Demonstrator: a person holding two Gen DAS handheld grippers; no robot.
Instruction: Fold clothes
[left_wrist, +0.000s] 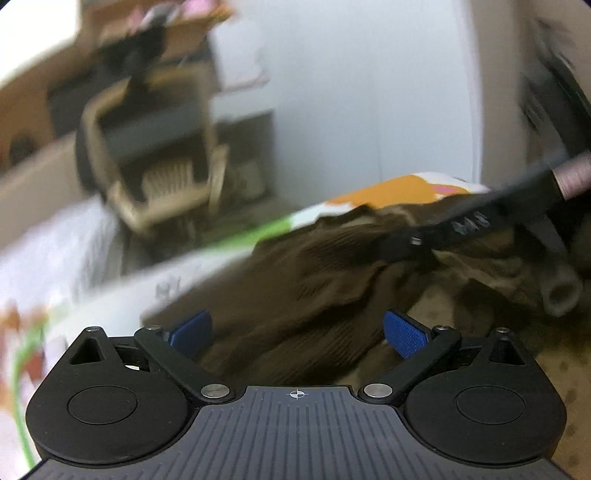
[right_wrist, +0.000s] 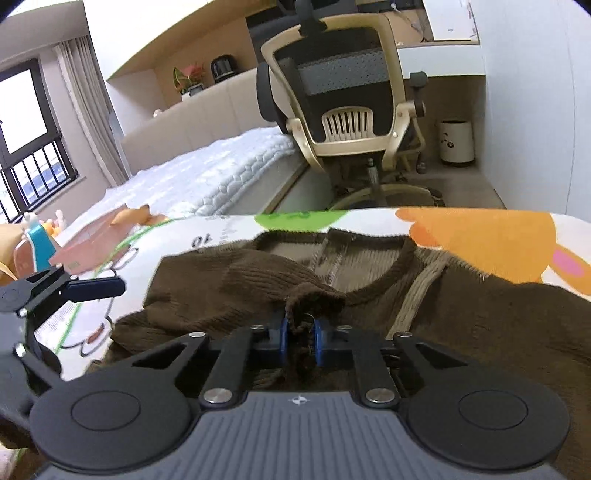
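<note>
sweater (right_wrist: 480, 332) cuff sits pinched in right hand-held gripper (right_wrist: 301, 338); left hand-held gripper (left_wrist: 297, 334), agape beside sweater, should pin the fold line.

this is a bedroom in a home. a bed (right_wrist: 207, 177) with a white quilted mattress cover and a padded beige headboard (right_wrist: 192, 122) fills the 10 o'clock side of the right wrist view. a window (right_wrist: 26, 147) with dark bars and a long curtain (right_wrist: 92, 110) sits at 9 o'clock. a beige mesh office chair (right_wrist: 343, 96) stands at 12 o'clock by a white wall, with a small white bin (right_wrist: 456, 142) at 2 o'clock. a potted plant (right_wrist: 190, 79) rests on a ledge above the headboard. a cartoon-printed mat (right_wrist: 480, 236) lies across the middle.
</note>
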